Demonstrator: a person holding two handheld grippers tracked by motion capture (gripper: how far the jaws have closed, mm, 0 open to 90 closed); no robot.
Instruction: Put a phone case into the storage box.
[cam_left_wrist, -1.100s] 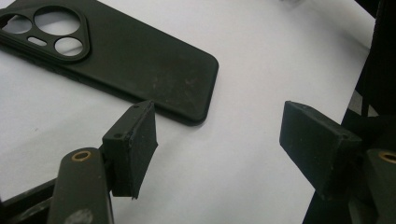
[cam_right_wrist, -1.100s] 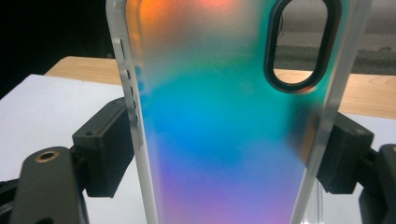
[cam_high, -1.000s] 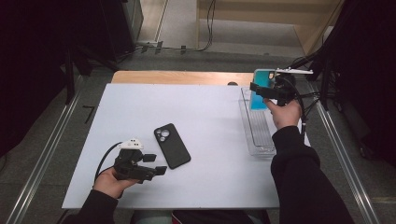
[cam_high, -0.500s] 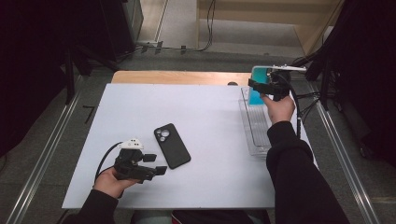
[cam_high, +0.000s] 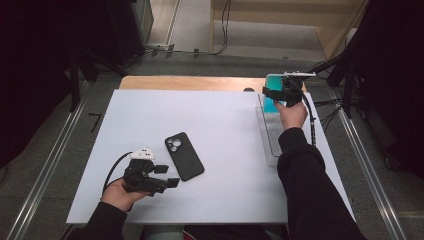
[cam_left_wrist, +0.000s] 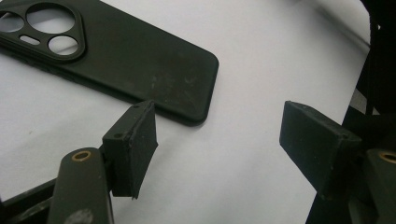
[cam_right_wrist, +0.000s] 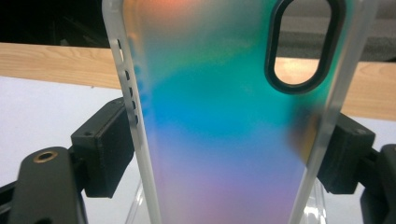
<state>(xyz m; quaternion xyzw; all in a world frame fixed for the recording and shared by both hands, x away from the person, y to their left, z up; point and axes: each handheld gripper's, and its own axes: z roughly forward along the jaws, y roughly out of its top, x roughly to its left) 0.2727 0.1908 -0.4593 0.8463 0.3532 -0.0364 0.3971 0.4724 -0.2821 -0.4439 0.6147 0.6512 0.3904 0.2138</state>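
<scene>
At two o'clock on the counter (cam_high: 225, 120), the right tongs (cam_right_wrist: 229, 140) pinch the iridescent case (cam_right_wrist: 224, 130) by its slick edges and it could slip, while the left tongs (cam_left_wrist: 219, 144) gape empty beside the black phone (cam_left_wrist: 116, 60).

You are getting an overhead view looking forward across the white rectangular table (cam_high: 220, 120), while both gripper cameras are sitting close above it (cam_left_wrist: 261, 56).
</scene>
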